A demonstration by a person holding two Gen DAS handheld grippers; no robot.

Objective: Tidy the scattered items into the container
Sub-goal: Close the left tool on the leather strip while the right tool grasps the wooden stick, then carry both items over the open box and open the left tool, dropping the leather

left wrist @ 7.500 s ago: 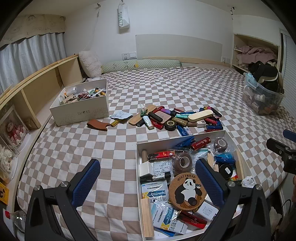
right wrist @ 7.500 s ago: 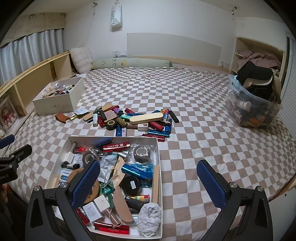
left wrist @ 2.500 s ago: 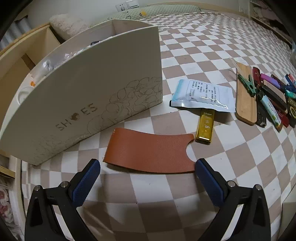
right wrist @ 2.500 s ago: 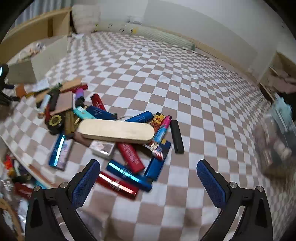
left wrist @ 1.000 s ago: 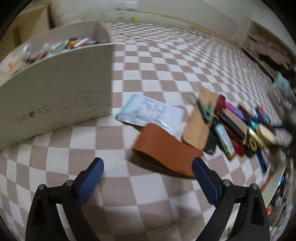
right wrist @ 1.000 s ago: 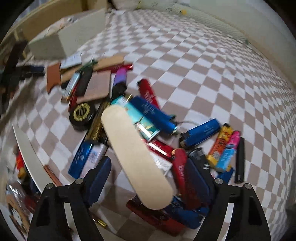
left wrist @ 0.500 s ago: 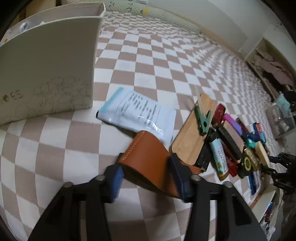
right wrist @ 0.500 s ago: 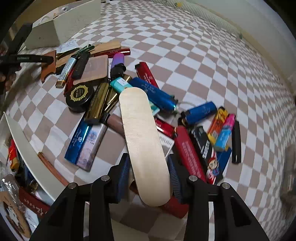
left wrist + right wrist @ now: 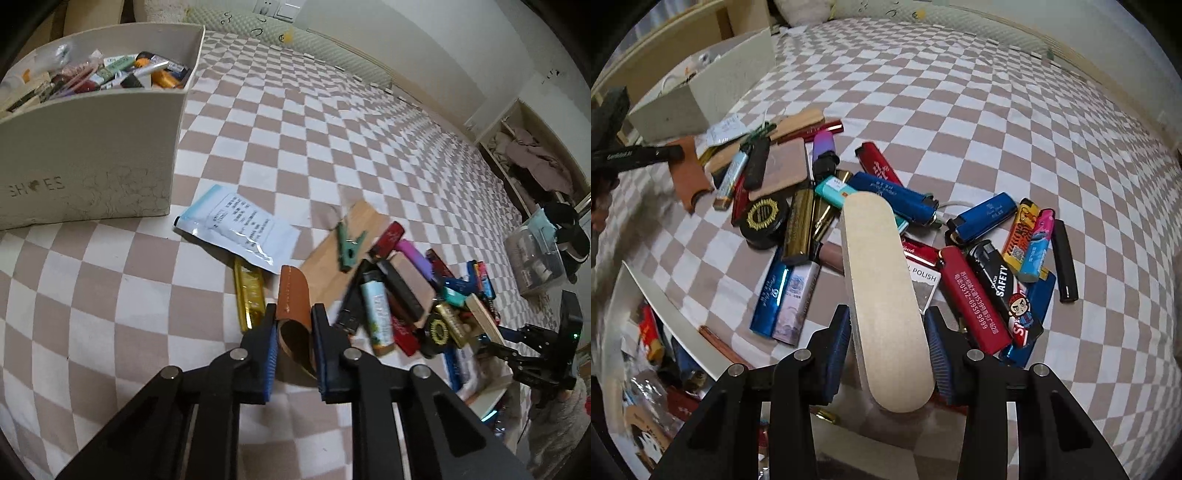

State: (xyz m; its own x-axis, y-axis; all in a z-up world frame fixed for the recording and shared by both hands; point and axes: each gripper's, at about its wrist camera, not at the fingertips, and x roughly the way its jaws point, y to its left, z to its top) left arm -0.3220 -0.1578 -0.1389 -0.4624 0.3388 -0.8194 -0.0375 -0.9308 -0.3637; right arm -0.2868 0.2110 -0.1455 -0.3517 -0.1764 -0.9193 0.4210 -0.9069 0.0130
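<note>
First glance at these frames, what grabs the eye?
Both tongs are loaded: the left tongs have just closed and pinch a bent brown leather piece, and the right tongs clamp a long pale wooden block. Behind the block, a heap of bright lighters sprawls on the checkered bedspread.

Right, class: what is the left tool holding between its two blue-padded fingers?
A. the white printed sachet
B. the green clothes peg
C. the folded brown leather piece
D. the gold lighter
C: in the left wrist view the left tool is clamped on the folded brown leather piece, which is pinched between its pads.
</note>
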